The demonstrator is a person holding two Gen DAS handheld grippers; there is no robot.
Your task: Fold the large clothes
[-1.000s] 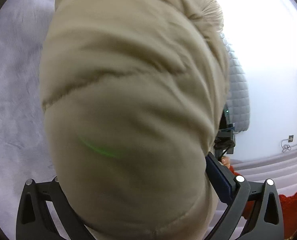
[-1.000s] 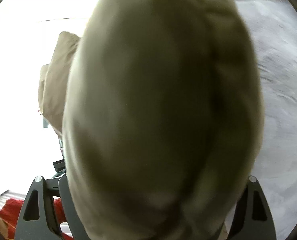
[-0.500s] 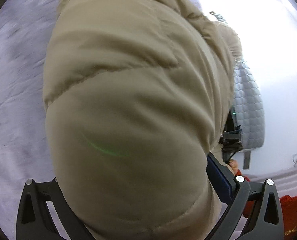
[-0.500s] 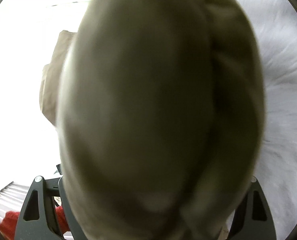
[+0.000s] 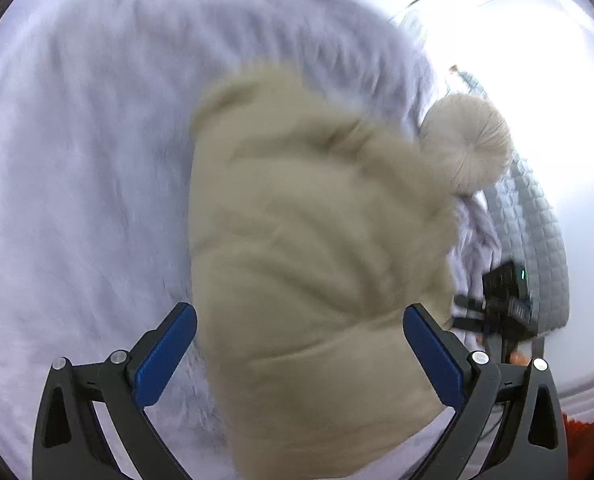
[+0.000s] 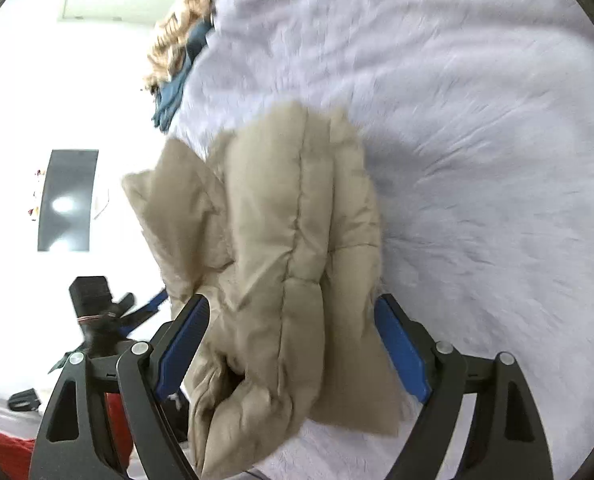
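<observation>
Lying between each wide-open hand-held gripper's (image 5: pixel 300 354) (image 6: pixel 293 346) fingers, the beige jacket (image 6: pixel 289 264) rests on bedding (image 6: pixel 477 140).

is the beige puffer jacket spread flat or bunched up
Bunched up. The beige puffer jacket sits in a thick quilted wad between the right tongs, layers doubled over, on the pale bedspread.
</observation>
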